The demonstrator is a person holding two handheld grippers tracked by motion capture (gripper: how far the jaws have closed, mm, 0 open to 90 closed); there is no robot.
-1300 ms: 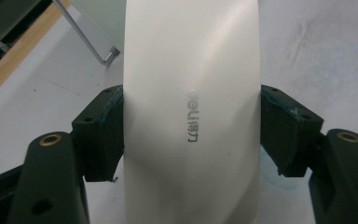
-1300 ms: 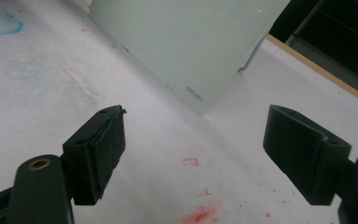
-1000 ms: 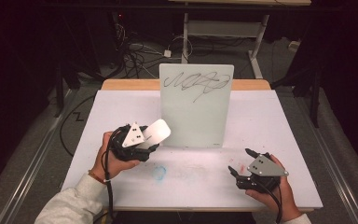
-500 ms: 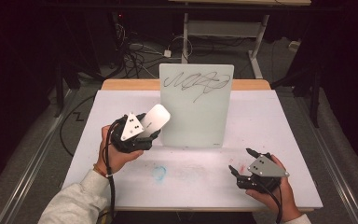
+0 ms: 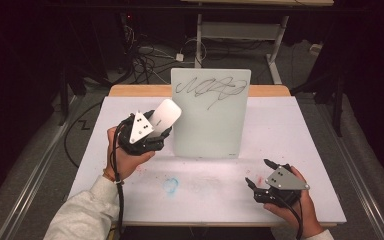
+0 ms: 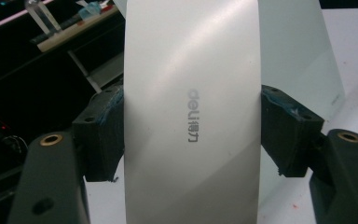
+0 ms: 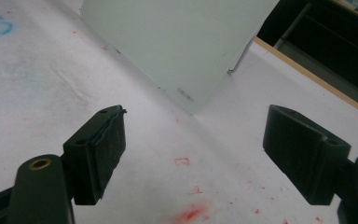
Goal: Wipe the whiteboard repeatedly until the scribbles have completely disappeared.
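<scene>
1. Our left gripper [image 5: 156, 131] is clamped on a white eraser [image 5: 164, 115], one jaw pressing each long edge; in the left gripper view the eraser [image 6: 191, 112] stands between the two black pads with grey "deli" lettering on its face.
2. We hold the eraser raised off the table [image 5: 310, 130], tilted up and to the right, its top end just beside the left edge of the whiteboard [image 5: 210, 115]; whether it touches the board we cannot tell.
3. The whiteboard stands upright near the table's middle, with a dark scribble [image 5: 210, 89] across its upper part.
4. Our right gripper [image 5: 258, 173] rests low near the table's front right, its jaws wide apart with nothing between them, well apart from the board's lower right corner [image 7: 186, 95].
5. A blue smudge [image 5: 170, 185] and red specks [image 7: 189, 214] mark the white tabletop.
</scene>
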